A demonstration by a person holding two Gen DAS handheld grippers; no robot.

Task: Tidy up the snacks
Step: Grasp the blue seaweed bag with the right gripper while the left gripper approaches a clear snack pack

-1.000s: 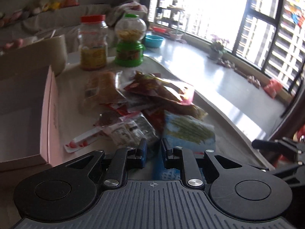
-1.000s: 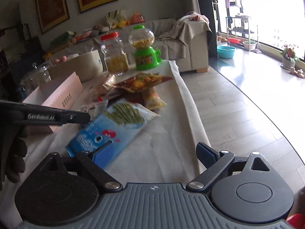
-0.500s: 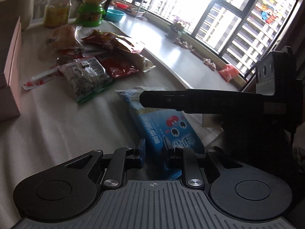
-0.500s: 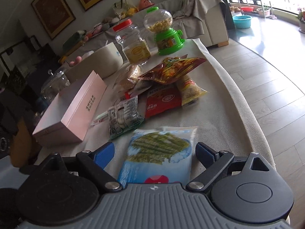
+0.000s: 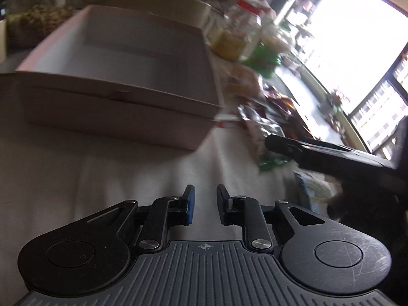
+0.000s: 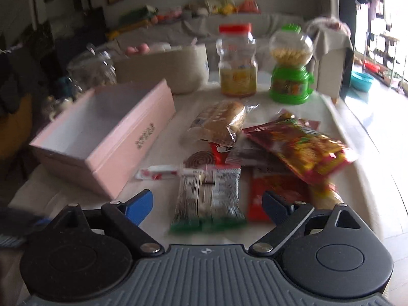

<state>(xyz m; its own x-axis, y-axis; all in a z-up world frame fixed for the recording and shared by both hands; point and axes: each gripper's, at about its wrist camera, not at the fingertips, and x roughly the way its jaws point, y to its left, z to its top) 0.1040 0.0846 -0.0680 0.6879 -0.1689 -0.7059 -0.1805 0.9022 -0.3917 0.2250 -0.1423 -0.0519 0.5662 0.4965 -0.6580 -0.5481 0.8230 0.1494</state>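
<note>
An open, empty pink box [image 6: 102, 137] sits at the table's left; it also shows in the left wrist view [image 5: 119, 81]. Snack packets lie in a pile to its right: a grey-green packet [image 6: 209, 199], a red-yellow bag [image 6: 301, 145], a bread packet [image 6: 219, 122] and a red packet [image 6: 270, 193]. My right gripper [image 6: 206, 204] is open and empty, hovering over the grey-green packet. My left gripper [image 5: 205, 199] has its jaws a narrow gap apart with nothing between them, over bare cloth in front of the box. The right gripper's finger [image 5: 318, 153] crosses the left wrist view.
A red-lidded jar [image 6: 237, 61] and a green candy dispenser [image 6: 290, 63] stand at the back. A cream container [image 6: 163, 68] and a glass jar [image 6: 94, 68] stand behind the box. The table's right edge drops to the floor [image 6: 382, 117].
The left gripper has swung left, away from the blue packet, and now faces the pink box. The right gripper has moved forward over the snack pile; the blue packet is out of its view.
</note>
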